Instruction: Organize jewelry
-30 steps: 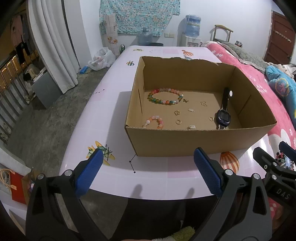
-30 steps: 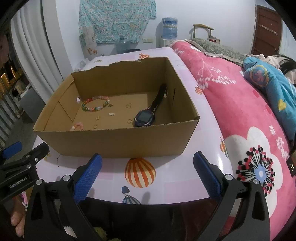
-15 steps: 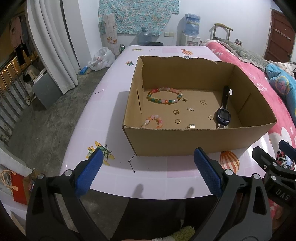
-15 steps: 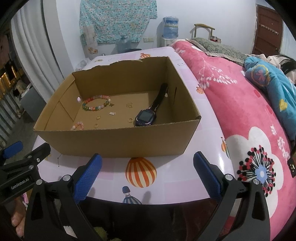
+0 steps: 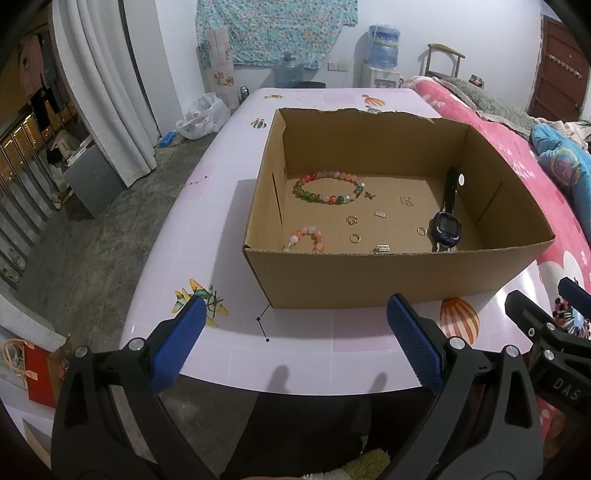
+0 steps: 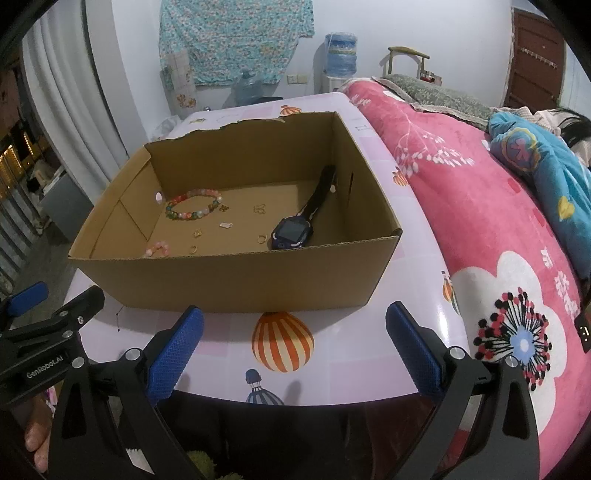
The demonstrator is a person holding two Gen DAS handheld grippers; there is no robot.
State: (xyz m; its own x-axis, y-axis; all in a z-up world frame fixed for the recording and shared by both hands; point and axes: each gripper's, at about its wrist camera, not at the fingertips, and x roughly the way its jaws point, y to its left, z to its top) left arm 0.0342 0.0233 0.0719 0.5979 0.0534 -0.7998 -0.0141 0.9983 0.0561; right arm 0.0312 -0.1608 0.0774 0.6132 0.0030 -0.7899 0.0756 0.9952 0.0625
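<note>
This was a lived-in bedroom of a home. A bed with a pink flowered quilt (image 6: 480, 206) ran along the right edge of the worktop (image 5: 207, 236), with a blue patterned blanket (image 6: 535, 155) bunched on it. Past the worktop's far edge stood a water dispenser (image 5: 382, 55) and a spare water jug (image 5: 290, 72), under a floral cloth (image 5: 273, 26) pinned to the wall. White curtains (image 5: 107, 92) hung at the left, a brown wooden door (image 6: 535, 59) at the far right.
</note>
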